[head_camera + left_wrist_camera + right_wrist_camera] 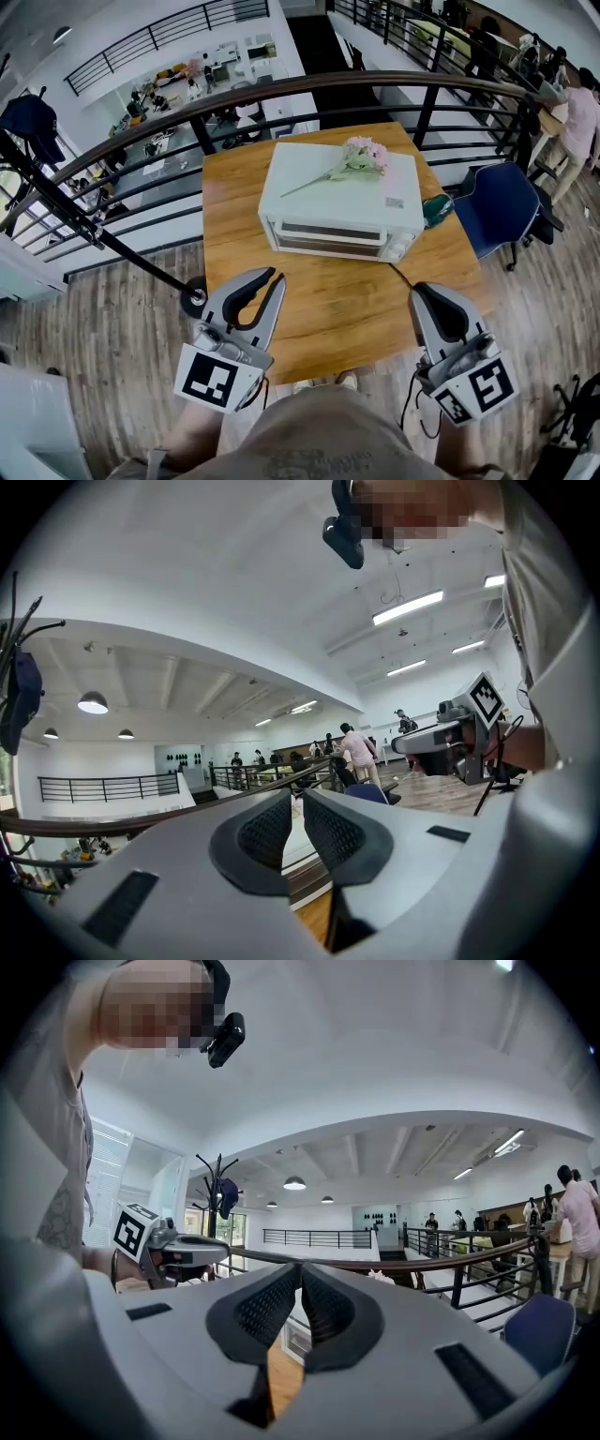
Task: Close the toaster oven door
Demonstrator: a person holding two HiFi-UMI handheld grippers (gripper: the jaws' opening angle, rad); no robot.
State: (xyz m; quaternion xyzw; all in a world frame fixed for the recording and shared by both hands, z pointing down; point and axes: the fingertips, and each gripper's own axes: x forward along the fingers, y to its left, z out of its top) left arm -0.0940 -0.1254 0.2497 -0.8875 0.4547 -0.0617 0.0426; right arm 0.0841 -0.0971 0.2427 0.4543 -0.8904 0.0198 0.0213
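Observation:
A white toaster oven (342, 202) stands on the far half of a wooden table (328, 300), its glass door (328, 234) upright against its front. A pink flower sprig (361, 157) lies on its top. Both grippers hover near the table's front edge, apart from the oven. My left gripper (277, 276) (297, 794) has its pads all but together with nothing between them. Off to the right, my right gripper (417, 292) (300, 1267) is shut and empty. A sliver of the oven (298, 1335) shows past its pads.
A curved railing (281, 94) runs behind the table over a lower floor. A blue chair (502, 211) stands at the table's right, and a green object (436, 211) lies beside the oven. The oven's cable (403, 281) drops over the front edge. People stand at far right (577, 112).

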